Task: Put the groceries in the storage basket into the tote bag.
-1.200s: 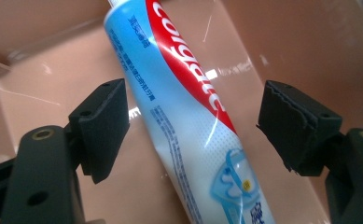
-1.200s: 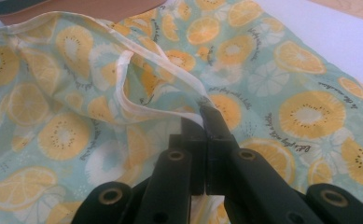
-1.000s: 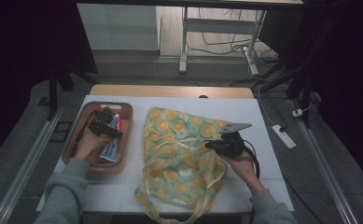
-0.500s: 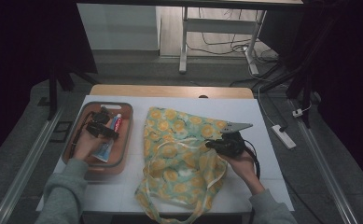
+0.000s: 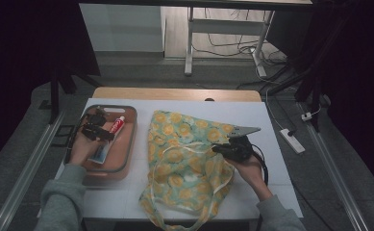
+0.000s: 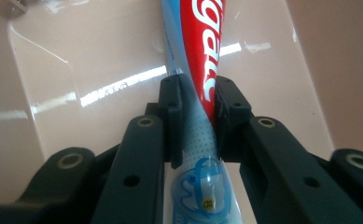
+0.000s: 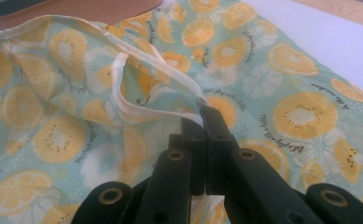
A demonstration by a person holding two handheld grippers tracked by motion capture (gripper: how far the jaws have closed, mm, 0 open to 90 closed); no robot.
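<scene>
A person sits at a white tabletop [image 5: 271, 120] with a claw in each hand. The left claw [image 5: 94, 130] is over at about 9 o'clock, down inside a pink tray [image 5: 129, 144]. Up close, its two black jaws sit on either side of a toothpaste tube [image 6: 202, 74], and both touch it. The claw [image 6: 195, 116] is closed most of the way and has hold of the tube. The tube is red, white and blue, and it lies flat on the shiny tray floor [image 6: 100, 60], pointing off toward 12 o'clock in that close view.

In the middle of the tabletop lies a cloth bag [image 5: 184, 163]. It is pale green with yellow fruit slices all over. Its long straps trail down toward 6 o'clock.

The right claw [image 5: 228, 150] is at about 3 o'clock, at the bag's right edge. Its jaws [image 7: 206, 140] are pressed tight together, pinching the thin white rim of the bag [image 7: 160, 70]. The rim is lifted up a little there, so the cloth [image 7: 53, 93] folds loosely beside it.
</scene>
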